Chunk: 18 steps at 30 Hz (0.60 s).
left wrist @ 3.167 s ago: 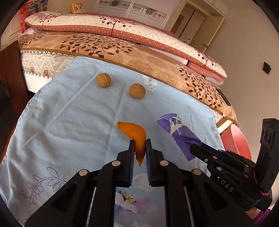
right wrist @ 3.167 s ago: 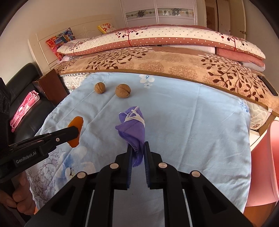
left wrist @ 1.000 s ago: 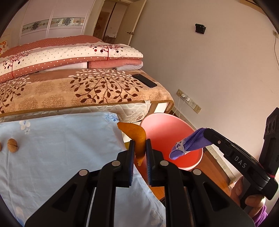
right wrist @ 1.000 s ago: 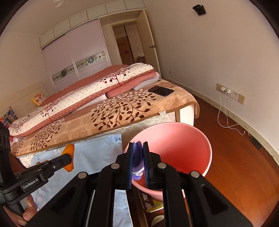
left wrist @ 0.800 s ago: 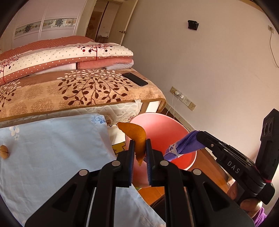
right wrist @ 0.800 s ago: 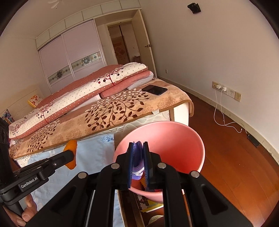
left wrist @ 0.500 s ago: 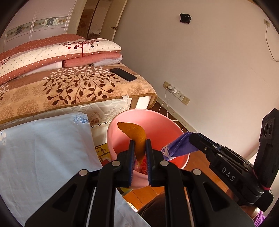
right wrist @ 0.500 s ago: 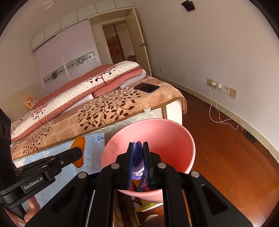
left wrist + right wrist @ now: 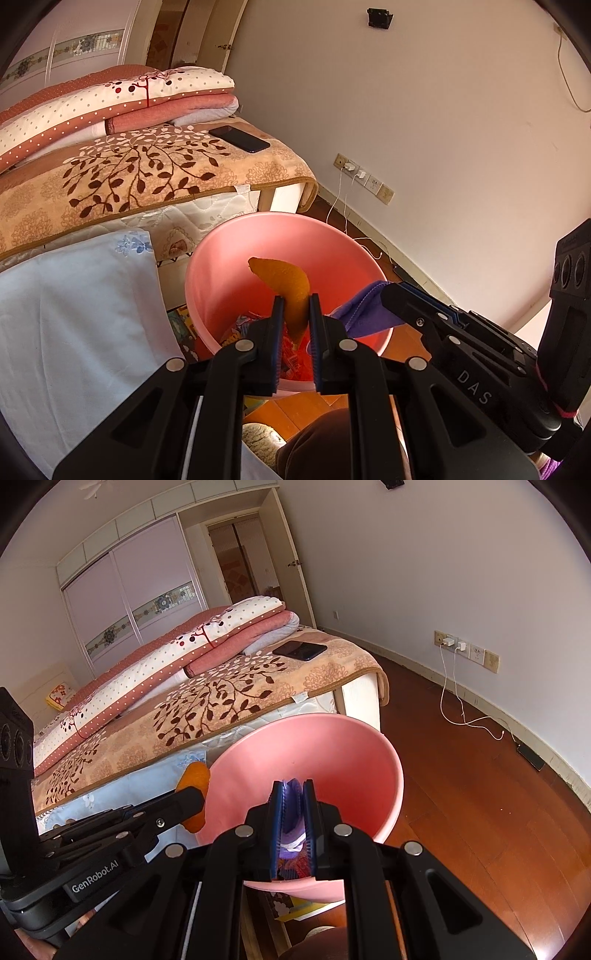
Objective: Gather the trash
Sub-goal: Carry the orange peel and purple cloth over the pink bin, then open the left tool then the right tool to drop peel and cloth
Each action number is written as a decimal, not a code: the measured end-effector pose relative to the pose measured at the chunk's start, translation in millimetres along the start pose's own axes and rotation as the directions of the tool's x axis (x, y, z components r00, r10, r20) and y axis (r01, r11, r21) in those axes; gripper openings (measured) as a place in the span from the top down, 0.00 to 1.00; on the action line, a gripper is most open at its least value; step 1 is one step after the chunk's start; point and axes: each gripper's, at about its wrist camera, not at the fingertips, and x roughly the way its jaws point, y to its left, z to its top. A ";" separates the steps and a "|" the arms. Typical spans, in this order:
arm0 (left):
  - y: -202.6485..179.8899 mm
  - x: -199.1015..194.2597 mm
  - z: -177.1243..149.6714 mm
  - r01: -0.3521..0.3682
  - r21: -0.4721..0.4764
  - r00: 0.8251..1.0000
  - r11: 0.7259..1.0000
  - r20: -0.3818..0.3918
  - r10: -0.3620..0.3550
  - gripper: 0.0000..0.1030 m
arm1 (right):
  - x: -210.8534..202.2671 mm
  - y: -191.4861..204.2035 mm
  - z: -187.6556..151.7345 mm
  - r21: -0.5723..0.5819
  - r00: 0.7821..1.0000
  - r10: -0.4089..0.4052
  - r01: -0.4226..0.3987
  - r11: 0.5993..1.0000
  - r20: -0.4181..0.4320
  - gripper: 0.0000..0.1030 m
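Orange peel (image 9: 291, 291) sits clamped between the pads of my left gripper (image 9: 295, 314), curved end sticking up past the fingertips, pointed end hanging below them. It is over the open mouth of the pink bin (image 9: 229, 258). In the right wrist view the same peel (image 9: 194, 775) shows at the bin's left rim, at the tip of the left gripper (image 9: 195, 799).

Purple face mask (image 9: 293, 812) is pinched in my right gripper (image 9: 293, 794), jaws nearly together on the fabric, a white strap showing lower down between the pads. It too hangs over the bin (image 9: 332, 738). From the left wrist, the mask (image 9: 365, 306) pokes out of the right gripper (image 9: 388, 295), over the bin's right side.

Inside the bin I see some coloured wrappers at the bottom; cannot make out what they are.

Bin stands on the wooden floor (image 9: 480, 812), just beside the bed corner. Pale blue cloth (image 9: 74, 295) to its left. On the bed, a leaf-patterned blanket (image 9: 129, 173) with a black phone (image 9: 239, 138) lying on it, folded quilts (image 9: 110, 99) behind. White charger cable (image 9: 458, 701) runs from the wall socket to the floor.
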 end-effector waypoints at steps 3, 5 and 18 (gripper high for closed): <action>0.1 4.1 -0.2 0.001 -0.001 1.000 1.000 -0.005 -0.001 0.88 | 2.6 -2.1 -1.0 0.002 1.000 -0.001 0.001 1.000 -0.006 0.90; -0.8 6.8 -0.8 -0.001 0.000 1.000 1.000 -0.015 0.001 0.88 | 4.2 -3.7 -1.9 0.004 1.000 -0.003 0.003 1.000 -0.011 0.90; 0.8 17.1 -3.9 -0.019 -0.006 0.998 1.000 -0.066 0.019 0.76 | 8.1 -6.5 -2.9 0.005 1.000 -0.007 0.007 1.000 -0.024 0.90</action>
